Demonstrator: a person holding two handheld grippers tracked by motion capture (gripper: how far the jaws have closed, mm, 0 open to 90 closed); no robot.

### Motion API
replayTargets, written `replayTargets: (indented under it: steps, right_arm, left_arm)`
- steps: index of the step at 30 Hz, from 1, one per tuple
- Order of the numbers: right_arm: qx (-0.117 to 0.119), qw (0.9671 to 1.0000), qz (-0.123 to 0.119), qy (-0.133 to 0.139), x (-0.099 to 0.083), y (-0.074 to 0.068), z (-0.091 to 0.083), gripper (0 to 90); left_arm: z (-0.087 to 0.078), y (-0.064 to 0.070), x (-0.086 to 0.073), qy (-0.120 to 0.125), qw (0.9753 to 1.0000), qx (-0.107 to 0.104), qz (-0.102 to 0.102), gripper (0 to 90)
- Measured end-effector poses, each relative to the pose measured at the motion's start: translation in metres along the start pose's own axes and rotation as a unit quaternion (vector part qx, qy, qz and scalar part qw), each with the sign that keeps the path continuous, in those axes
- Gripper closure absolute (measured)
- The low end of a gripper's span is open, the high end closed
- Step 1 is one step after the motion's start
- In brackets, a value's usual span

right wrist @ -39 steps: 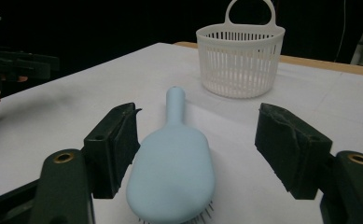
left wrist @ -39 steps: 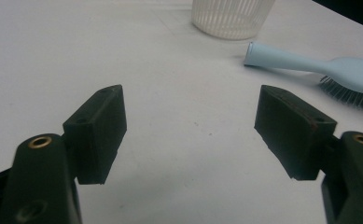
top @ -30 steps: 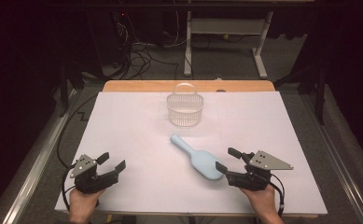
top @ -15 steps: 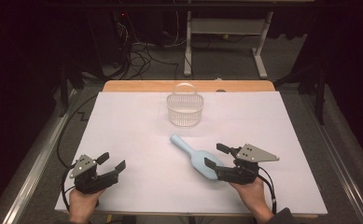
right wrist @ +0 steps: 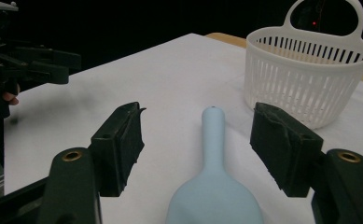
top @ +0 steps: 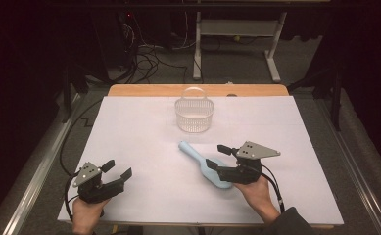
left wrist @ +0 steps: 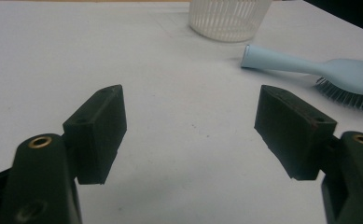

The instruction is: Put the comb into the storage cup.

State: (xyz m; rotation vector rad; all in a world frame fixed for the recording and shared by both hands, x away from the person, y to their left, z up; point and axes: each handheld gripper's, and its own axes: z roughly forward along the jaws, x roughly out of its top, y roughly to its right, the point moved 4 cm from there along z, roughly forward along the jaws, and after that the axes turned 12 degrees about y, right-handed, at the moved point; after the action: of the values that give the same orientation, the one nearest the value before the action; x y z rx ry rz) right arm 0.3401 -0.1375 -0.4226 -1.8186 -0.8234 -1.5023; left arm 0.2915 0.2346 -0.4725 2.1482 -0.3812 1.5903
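The work here looks to be at its very start: the light blue hairbrush (top: pixel 205 164) lies flat on the white table (top: pixel 144 132), bristles down, not yet lifted. In the high view it sits a little toward 5 o'clock of the table's middle, its handle tip pointing to about 11 o'clock and its broad head toward 5 o'clock. The right tool (top: pixel 216 157) is spread wide and has nothing in it; its jaws stand on either side of the brush head without touching it, and in the right gripper view (right wrist: pixel 198 151) the brush runs straight up between the two black pads with a clear gap on each flank. So the approach appears made, but the closing and the lift are both undone. The white slatted basket (top: pixel 194 115) stands upright at 12 o'clock of the brush, near the far edge of the table and well apart from it, and as far as can be seen it holds nothing; if the brush is meant to go there, that carry and the drop are all left to do. The left tool (top: pixel 115 172) rests low at about 8 o'clock of the brush, well apart from it, its jaws also wide and holding nothing; from its own view (left wrist: pixel 191 135) the brush handle lies off to the upper right, out of its reach.
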Motion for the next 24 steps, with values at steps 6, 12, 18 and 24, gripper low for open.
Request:
replayTargets:
  steps: [6,12,18,24]
  right_arm:
    - [0.005,0.9999,0.004,-0.016,0.002,0.002,0.011,35.7]
    - [0.015,0.9980,0.009,-0.061,0.002,0.004,0.021,41.9]
    - [0.022,0.9942,0.017,-0.104,0.006,0.006,0.030,51.8]
    - [0.037,0.9882,0.018,-0.148,0.010,0.008,0.041,58.0]
  left_arm:
    - [0.000,0.000,0.000,0.000,1.0000,-0.001,-0.001,24.3]
    - [0.000,0.000,0.000,0.001,1.0000,-0.001,0.000,24.3]
    - [0.001,0.001,0.000,-0.002,1.0000,-0.003,0.003,24.3]
    - [0.001,0.002,0.000,-0.002,1.0000,-0.005,0.004,24.3]
